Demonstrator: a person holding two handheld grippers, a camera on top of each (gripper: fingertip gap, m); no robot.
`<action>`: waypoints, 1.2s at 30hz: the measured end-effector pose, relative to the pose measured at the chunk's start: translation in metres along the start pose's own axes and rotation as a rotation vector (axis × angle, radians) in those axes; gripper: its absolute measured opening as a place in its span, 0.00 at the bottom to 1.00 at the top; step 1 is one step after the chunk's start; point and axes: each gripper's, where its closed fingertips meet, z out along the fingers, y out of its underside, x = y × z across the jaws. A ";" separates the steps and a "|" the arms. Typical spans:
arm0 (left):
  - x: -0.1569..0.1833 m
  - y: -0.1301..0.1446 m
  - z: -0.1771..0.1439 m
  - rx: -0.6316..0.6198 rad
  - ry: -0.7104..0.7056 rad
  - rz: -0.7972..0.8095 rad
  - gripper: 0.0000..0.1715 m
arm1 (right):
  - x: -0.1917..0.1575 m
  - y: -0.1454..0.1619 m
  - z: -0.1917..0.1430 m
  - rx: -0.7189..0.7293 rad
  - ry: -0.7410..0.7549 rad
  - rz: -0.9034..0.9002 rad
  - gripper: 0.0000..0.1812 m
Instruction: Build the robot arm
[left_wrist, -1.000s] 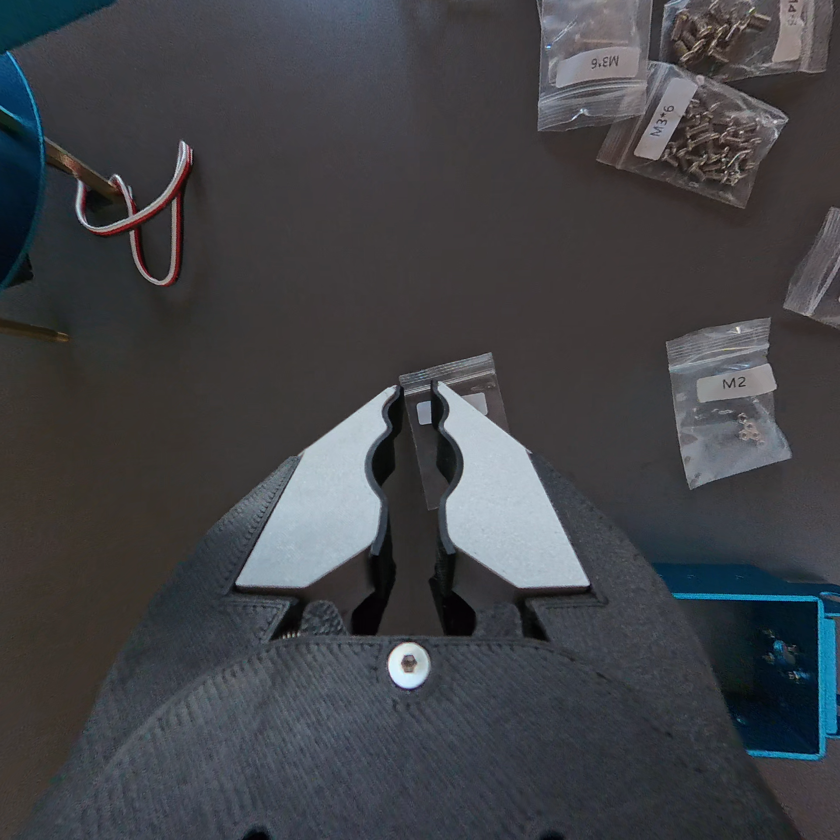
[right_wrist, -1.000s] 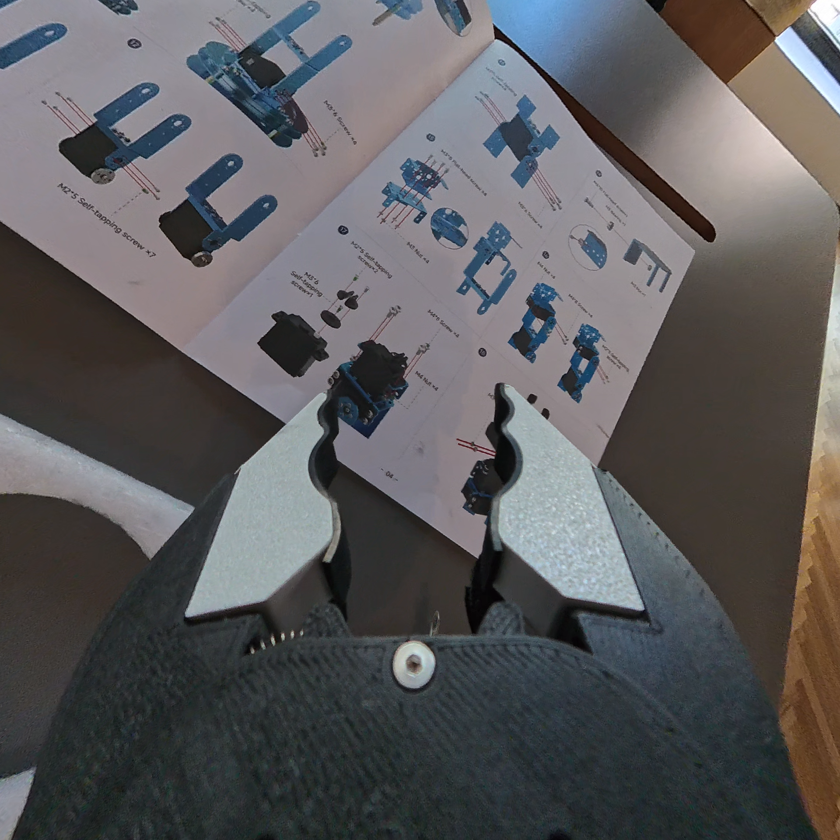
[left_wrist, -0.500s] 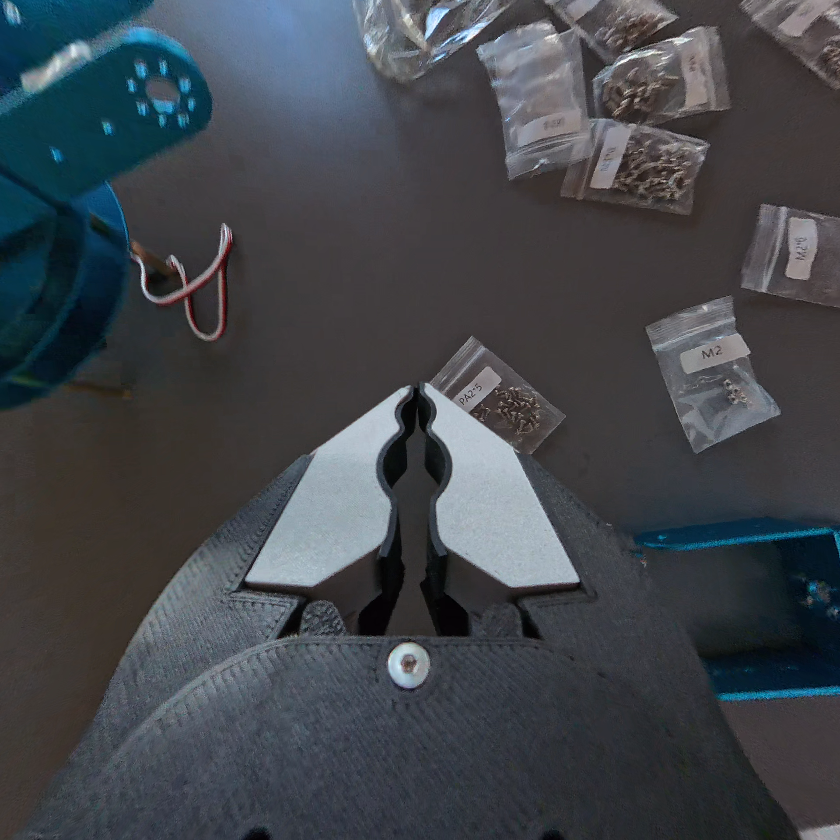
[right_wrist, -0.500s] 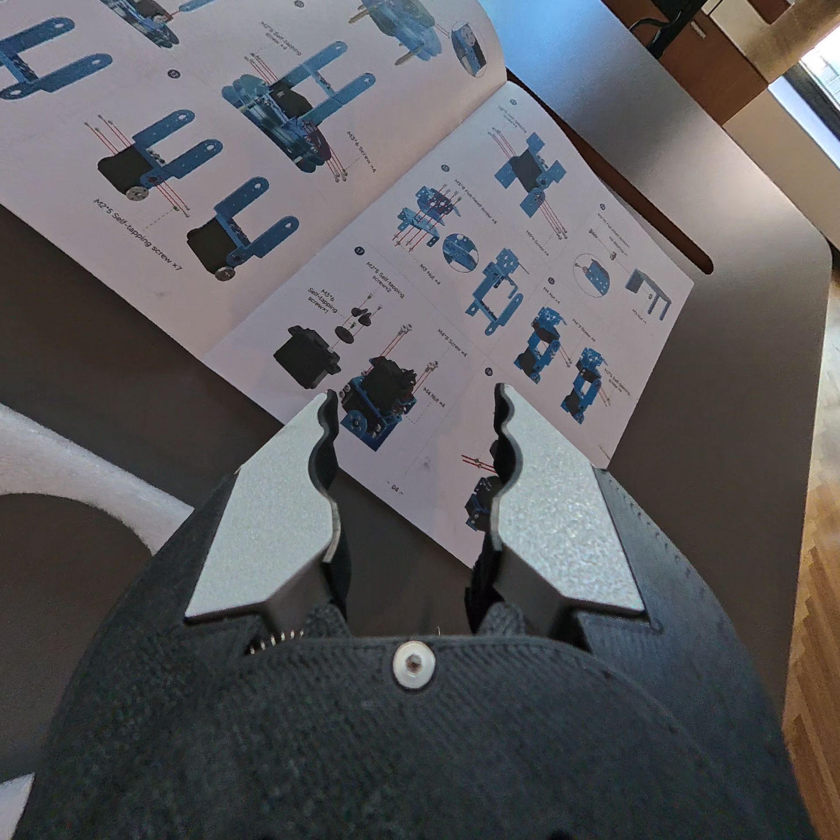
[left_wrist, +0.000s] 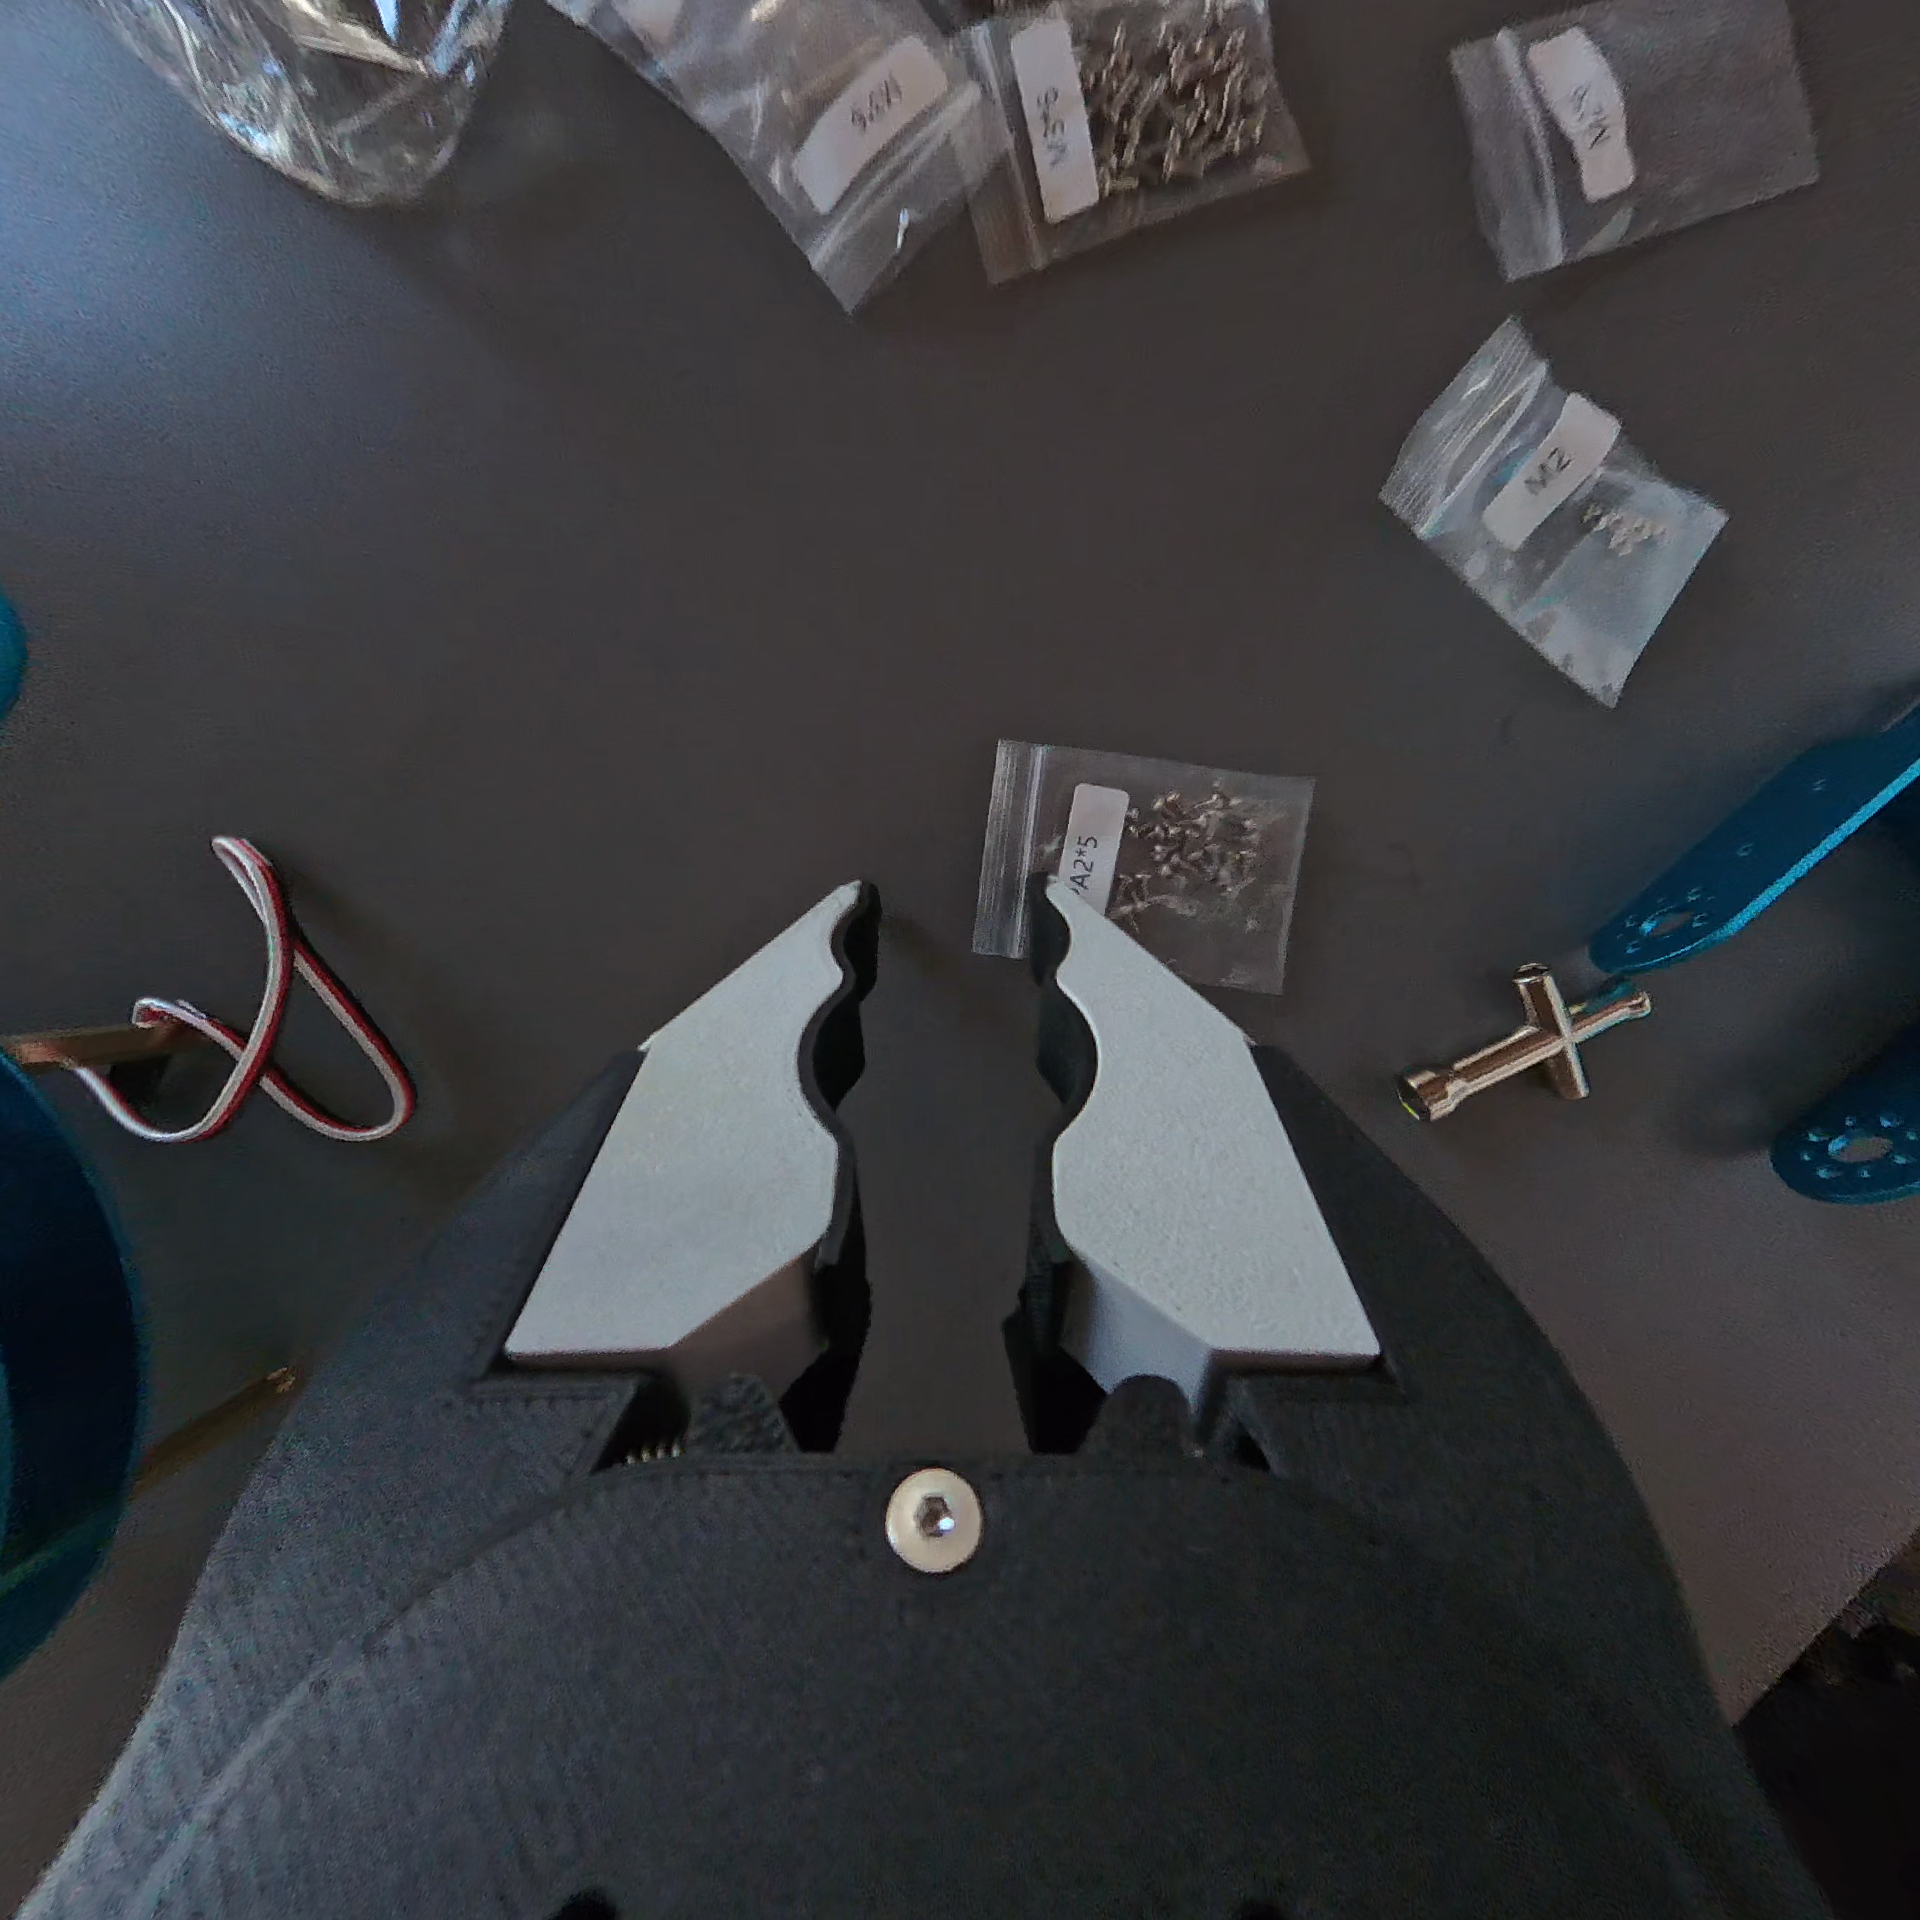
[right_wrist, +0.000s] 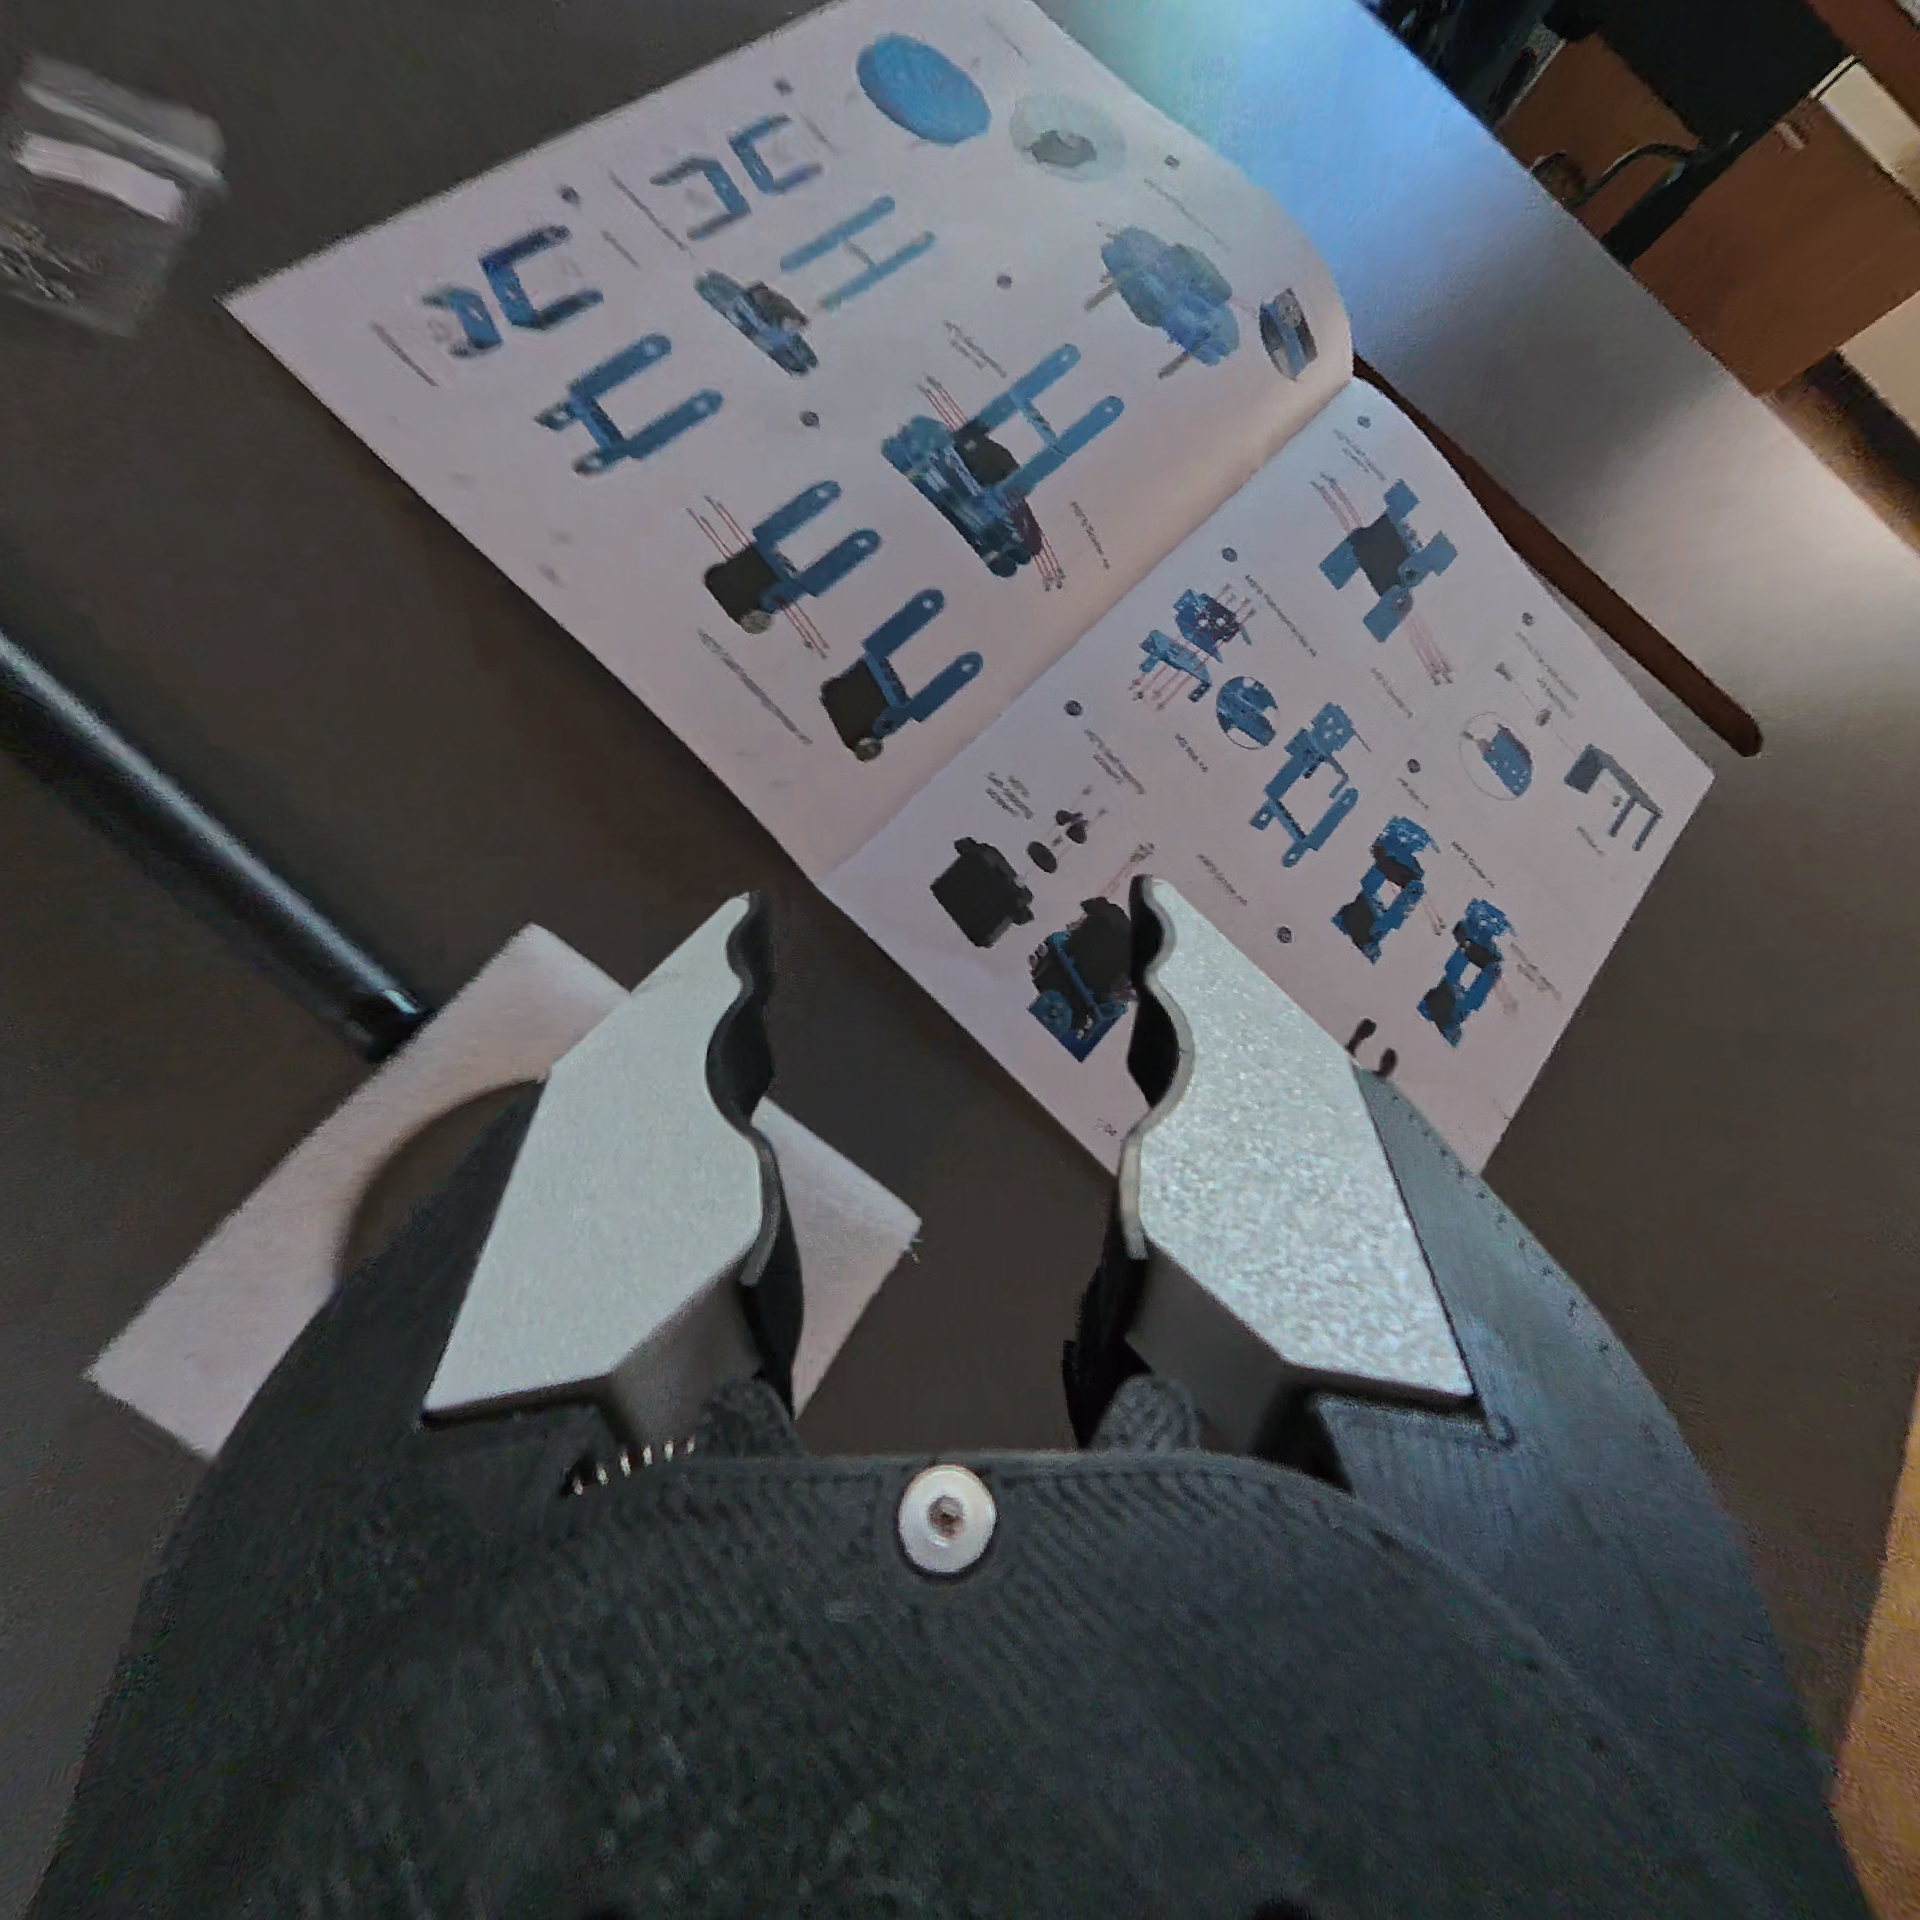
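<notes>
My left gripper (left_wrist: 954, 896) is open and empty above the dark table (left_wrist: 644, 540). A small clear bag of screws (left_wrist: 1153, 862) lies flat on the table just beyond its right fingertip (left_wrist: 1060, 904). My right gripper (right_wrist: 948, 902) is open and empty. It hovers over the near corner of an open instruction booklet (right_wrist: 935, 499) with blue part drawings. A white foam sheet (right_wrist: 520, 1049) lies under its left finger.
Several more clear bags of screws (left_wrist: 1132, 114) lie at the far side, one at right (left_wrist: 1548, 509). A small metal cross wrench (left_wrist: 1527, 1044) and blue metal brackets (left_wrist: 1766, 862) lie at right. A red-white servo cable (left_wrist: 281, 997) and blue parts (left_wrist: 52, 1330) are at left. A black rod (right_wrist: 197, 831) lies left of the booklet. My right fingertips sit around 50 centimeters from my left ones.
My left gripper let go of the screw bag, which now lies on the table, then opened and drew back. My right gripper pulled back and turned, showing more of the booklet and the foam.
</notes>
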 end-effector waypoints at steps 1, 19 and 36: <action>0.000 0.002 0.000 0.006 -0.002 0.007 0.17 | -0.004 -0.007 -0.006 0.023 0.000 0.008 0.37; -0.001 -0.002 -0.028 0.273 -0.073 0.110 0.00 | -0.156 -0.057 -0.011 0.070 -0.202 -0.107 0.37; 0.006 0.002 -0.061 0.517 0.203 0.201 0.00 | -0.455 -0.221 0.059 0.139 -0.888 -0.180 0.46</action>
